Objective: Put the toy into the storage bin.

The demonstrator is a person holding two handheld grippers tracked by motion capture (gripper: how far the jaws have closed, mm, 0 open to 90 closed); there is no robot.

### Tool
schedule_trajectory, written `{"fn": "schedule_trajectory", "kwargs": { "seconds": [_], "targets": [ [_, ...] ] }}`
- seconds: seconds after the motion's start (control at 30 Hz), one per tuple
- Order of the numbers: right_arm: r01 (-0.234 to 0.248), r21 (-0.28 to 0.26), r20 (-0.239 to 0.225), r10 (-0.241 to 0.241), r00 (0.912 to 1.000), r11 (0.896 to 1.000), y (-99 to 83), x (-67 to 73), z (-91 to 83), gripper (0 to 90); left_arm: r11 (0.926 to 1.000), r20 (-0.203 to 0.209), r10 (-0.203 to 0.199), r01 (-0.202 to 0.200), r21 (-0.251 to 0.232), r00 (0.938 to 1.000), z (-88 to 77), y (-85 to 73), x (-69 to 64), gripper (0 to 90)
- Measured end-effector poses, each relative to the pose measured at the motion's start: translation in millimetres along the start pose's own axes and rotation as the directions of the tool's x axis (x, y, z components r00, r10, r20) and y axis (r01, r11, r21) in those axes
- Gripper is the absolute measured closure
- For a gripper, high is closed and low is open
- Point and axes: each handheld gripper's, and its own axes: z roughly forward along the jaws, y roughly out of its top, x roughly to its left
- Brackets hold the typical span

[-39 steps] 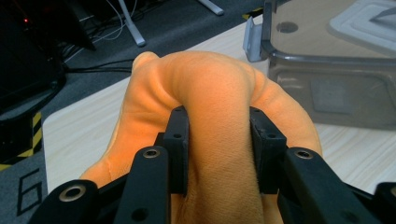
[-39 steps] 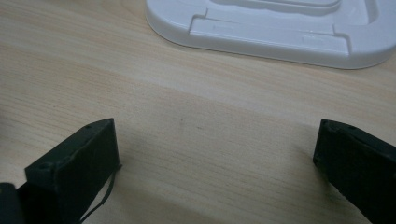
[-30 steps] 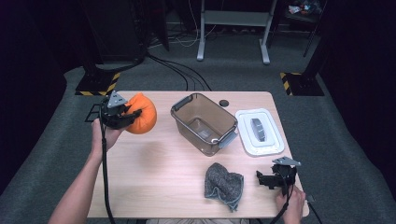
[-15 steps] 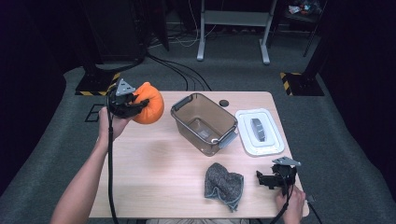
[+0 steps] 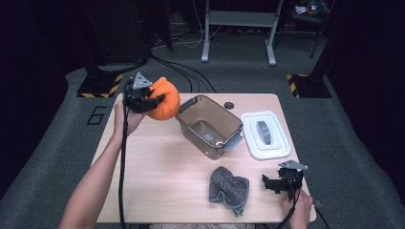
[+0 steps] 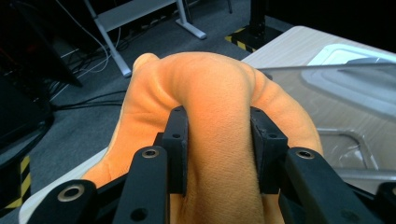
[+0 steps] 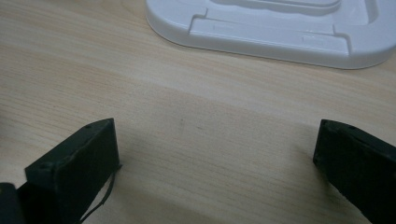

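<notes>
While raised off table | left hand-held gripper (image 5: 154, 101) clamps orange pumpkin (image 5: 165, 98) | right hand-held gripper (image 5: 267, 183) gapes, empty

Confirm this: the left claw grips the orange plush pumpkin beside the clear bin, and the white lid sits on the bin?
Not quite. The white lid lies flat on the table beside the clear bin, which stands open, as the high view shows. The left claw does grip the orange plush pumpkin.
</notes>
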Motion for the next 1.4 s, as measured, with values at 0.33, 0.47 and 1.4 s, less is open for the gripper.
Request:
{"fn": "schedule_trajectory", "kwargs": {
  "seconds": [0.33, 0.47, 1.4],
  "targets": [
    [-0.001, -0.001, 0.000, 0.001, 1.0000, 1.000, 0.0, 0.1, 0.1, 0.0, 0.9998, 0.026, 0.014, -0.014, -0.011, 0.9996, 17.9, 16.1, -15.2, 64.4],
    [0.000, -0.001, 0.000, 0.000, 1.0000, 1.000, 0.0, 0.0, 0.1, 0.0, 0.9998, 0.047, 0.014, -0.014, -0.011, 0.9988, 25.4, 20.9, -20.8, 64.3],
    [-0.004, -0.001, 0.002, 0.004, 1.0000, 1.000, 0.1, 0.2, 0.1, 0.0, 0.9998, 0.144, 0.017, -0.019, 0.009, 0.9894, 73.0, 29.5, -53.5, 63.5]
  ]
}}
